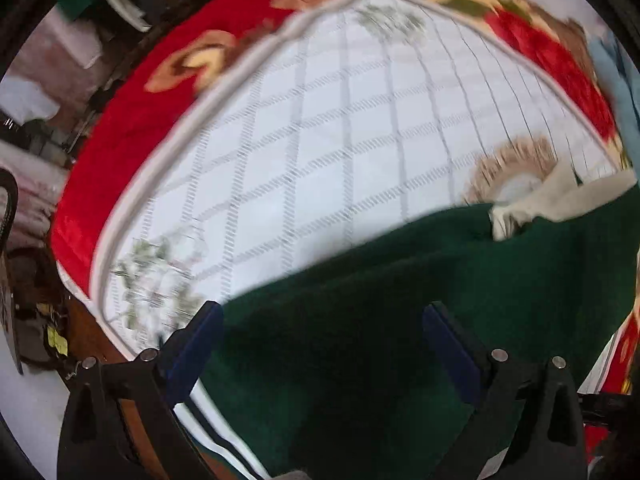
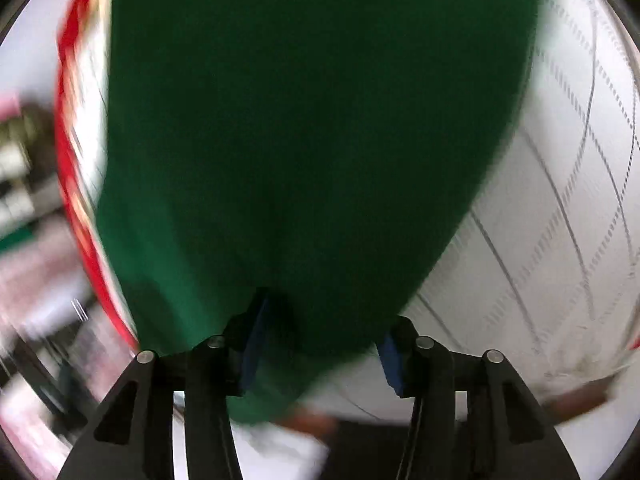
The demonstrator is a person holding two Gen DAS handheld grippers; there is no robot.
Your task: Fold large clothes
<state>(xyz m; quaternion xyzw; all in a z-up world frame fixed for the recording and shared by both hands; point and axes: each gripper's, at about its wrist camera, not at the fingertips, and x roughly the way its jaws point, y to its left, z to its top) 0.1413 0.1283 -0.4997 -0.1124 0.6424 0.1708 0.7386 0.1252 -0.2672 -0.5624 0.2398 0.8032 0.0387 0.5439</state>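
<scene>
A dark green garment [image 1: 400, 320] lies on a white checked sheet [image 1: 320, 140] on a bed. It has a cream inner collar [image 1: 552, 196] at the far right and white stripes at its near edge. My left gripper [image 1: 320, 320] is open, its blue-padded fingers spread over the garment's near part. In the right wrist view the green garment [image 2: 312, 120] fills the middle. My right gripper [image 2: 324, 340] is open with the cloth's near edge lying between its fingers; the left blue pad [image 2: 254, 352] is partly under cloth.
A red floral blanket [image 1: 132, 120] borders the sheet on the far and left sides. A straw-coloured round print [image 1: 516, 164] shows beside the collar. Cluttered furniture [image 1: 36, 100] stands left of the bed. The bed's brown wooden edge [image 1: 132, 412] is near my left gripper.
</scene>
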